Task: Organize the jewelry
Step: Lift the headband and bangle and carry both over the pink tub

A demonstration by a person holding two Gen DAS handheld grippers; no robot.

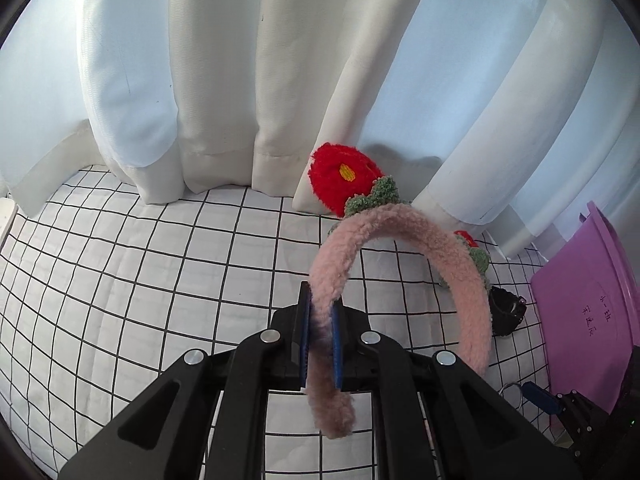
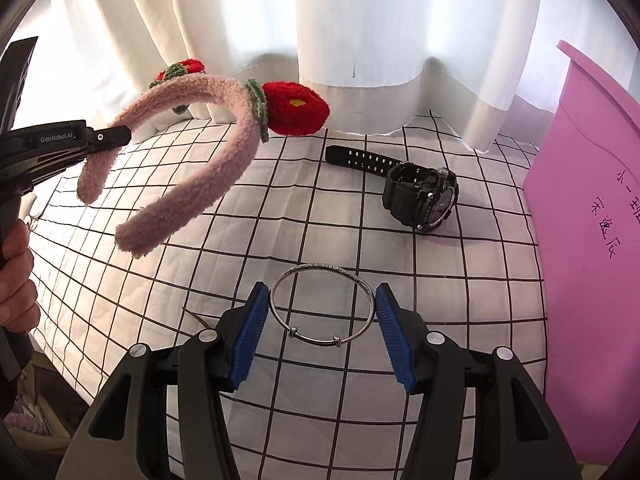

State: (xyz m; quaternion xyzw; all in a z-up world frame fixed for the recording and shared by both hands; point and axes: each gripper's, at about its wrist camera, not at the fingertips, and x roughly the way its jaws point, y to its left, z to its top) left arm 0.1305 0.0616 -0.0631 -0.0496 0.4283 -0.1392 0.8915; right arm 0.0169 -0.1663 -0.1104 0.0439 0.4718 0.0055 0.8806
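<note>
Right now my left claw (image 1: 320,344) is clenched on one end of the fluffy pink headband (image 1: 400,248), its blue pads (image 1: 338,344) squeezing the plush just above the tip, which dangles below them at the lower centre of the left wrist view. From there the band arches up and to the right, clear of the white checked cloth (image 1: 140,280), with a big red knitted flower (image 1: 344,178) and green leaves at its top against the pale curtain (image 1: 240,60). In the right wrist view the same headband (image 2: 192,152) hangs in the upper left of the frame, pinched by the black left claw (image 2: 114,136), and the hand (image 2: 18,276) on its handle shows at the left edge. My right claw (image 2: 320,332) is grasping the thin silver bangle (image 2: 322,306) at the lower centre: the ring spans the gap between the two blue pads (image 2: 250,336), touching both, with two small beads on its near side. Beyond it, toward the upper right, a black wristwatch (image 2: 420,196) lies on the cloth (image 2: 160,280), strap stretched out to the left. A purple bin (image 2: 592,220) stands along the right edge with handwriting on its side; it also fills the right edge of the left wrist view (image 1: 580,312).
</note>
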